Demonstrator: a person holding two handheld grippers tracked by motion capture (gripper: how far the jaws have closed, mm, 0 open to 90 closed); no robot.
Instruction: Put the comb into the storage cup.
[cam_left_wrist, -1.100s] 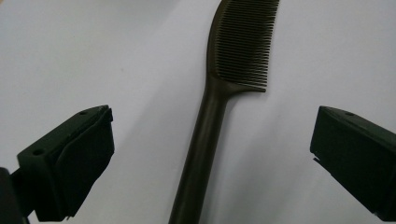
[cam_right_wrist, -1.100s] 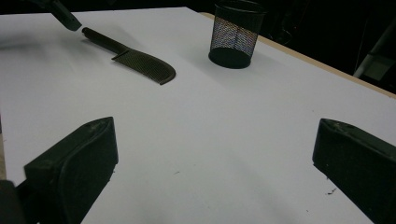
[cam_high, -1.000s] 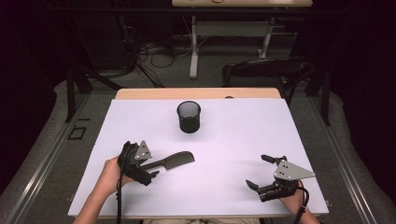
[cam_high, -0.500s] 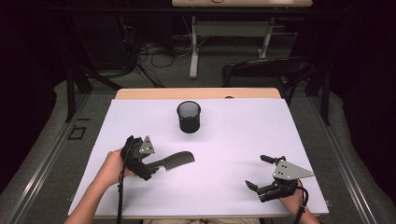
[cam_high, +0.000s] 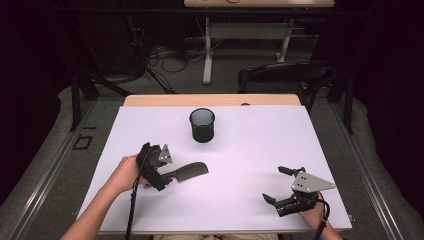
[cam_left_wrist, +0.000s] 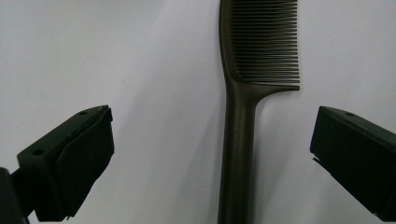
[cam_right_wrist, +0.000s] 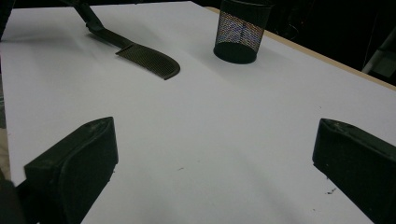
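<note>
Where its handle lies between the left hand-held gripper's (cam_left_wrist: 212, 158) spread jaws, comb (cam_left_wrist: 247, 93) lengthwise along them, teeth end outward.

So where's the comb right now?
High view: the comb lies on the white table's left side, handle between the open left gripper's jaws, nearer than the mesh cup.

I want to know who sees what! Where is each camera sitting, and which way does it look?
High view: above the person's side, looking forward and down at the table; both forearms and hand-held grippers show.
Left gripper view: rides the left hand-held gripper, looking straight at the comb; its open jaws show.
Right gripper view: rides the right hand-held gripper, looking across the table; its open jaws show.
All three share the comb; the high and right gripper views share the cup.
</note>
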